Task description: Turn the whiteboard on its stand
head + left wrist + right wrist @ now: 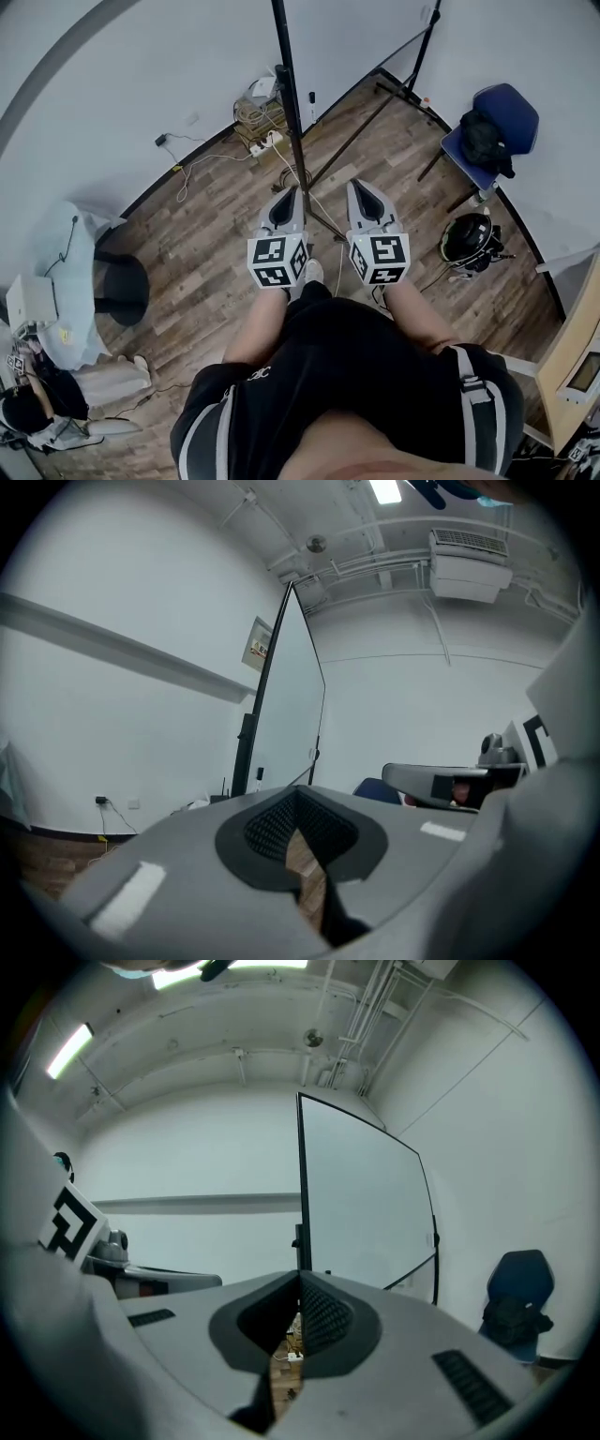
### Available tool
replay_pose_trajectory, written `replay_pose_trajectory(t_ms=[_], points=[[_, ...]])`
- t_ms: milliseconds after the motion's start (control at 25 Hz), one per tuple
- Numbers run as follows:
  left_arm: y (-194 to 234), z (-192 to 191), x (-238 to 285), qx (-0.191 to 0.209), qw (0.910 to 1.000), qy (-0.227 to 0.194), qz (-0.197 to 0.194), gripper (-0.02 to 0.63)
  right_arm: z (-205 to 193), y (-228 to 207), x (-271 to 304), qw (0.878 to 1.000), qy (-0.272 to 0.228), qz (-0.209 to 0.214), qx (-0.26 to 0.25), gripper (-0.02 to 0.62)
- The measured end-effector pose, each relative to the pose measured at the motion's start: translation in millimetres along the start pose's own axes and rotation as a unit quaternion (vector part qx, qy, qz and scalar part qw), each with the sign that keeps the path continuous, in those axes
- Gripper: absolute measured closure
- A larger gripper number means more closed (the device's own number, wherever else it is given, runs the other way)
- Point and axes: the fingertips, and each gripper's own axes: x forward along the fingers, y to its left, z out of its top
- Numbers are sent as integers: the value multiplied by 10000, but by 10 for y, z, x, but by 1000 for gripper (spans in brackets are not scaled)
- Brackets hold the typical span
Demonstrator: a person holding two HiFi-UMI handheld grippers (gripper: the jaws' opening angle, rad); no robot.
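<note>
The whiteboard (366, 1204) stands upright on its black stand, and from the right gripper view I look at it at a slant. In the left gripper view the whiteboard (291, 696) shows almost edge-on. From above, its near black post (289, 94) rises straight ahead of me. My left gripper (289, 192) (298, 794) is shut and empty, its tip a short way in front of that post. Held level beside it, my right gripper (359, 185) (300, 1279) is also shut with nothing in it. Neither gripper touches the board.
The stand's legs (328, 225) spread over the wooden floor by my feet. A blue chair (492, 131) with a black bag and a helmet (469, 239) are at the right. Cables and a power strip (262, 141) lie by the wall. A cloth-covered round table (70, 281) stands at the left.
</note>
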Motion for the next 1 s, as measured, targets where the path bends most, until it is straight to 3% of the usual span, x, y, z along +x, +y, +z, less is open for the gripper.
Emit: replay_pose_trajectory(t_ms=[480,1000], points=[[601,44,782,-232,9994,234,-86,597,-8,-81,906,9994,334,-36,-73,589],[1130,134,1760,-141,9985,395,-360,597,-87,-534,1755,9967,560,-577,51,589]])
